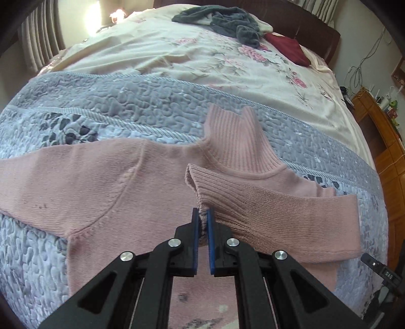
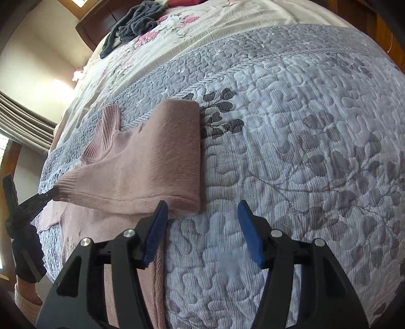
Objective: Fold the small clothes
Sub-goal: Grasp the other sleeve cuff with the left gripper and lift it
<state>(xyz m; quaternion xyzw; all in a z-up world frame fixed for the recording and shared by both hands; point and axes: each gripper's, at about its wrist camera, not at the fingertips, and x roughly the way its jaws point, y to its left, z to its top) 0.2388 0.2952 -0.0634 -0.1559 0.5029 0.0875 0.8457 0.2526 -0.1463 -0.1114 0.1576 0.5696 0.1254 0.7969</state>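
Left tongs (image 1: 203, 219) nearest the lens, blue pads (image 1: 210, 227) clenched on the ribbed cuff (image 1: 202, 184) of a pink sweater (image 1: 106, 182). That sleeve is folded in across the chest; fold edge sits at the garment's right side. Sweater lies flat on a grey quilted bedspread (image 1: 126, 101), turtleneck collar (image 1: 233, 141) pointing up the bed, other sleeve stretched out to the left.

Right tongs (image 2: 202, 229) released, jaws spread wide, hovering over bare quilt just beside the sweater's folded edge; left pad overlaps the hem.

Farther up: cream floral sheet (image 1: 177, 50), a heap of dark grey clothing (image 1: 225, 20), a dark red item (image 1: 288, 48) by the wooden headboard (image 1: 316, 30).
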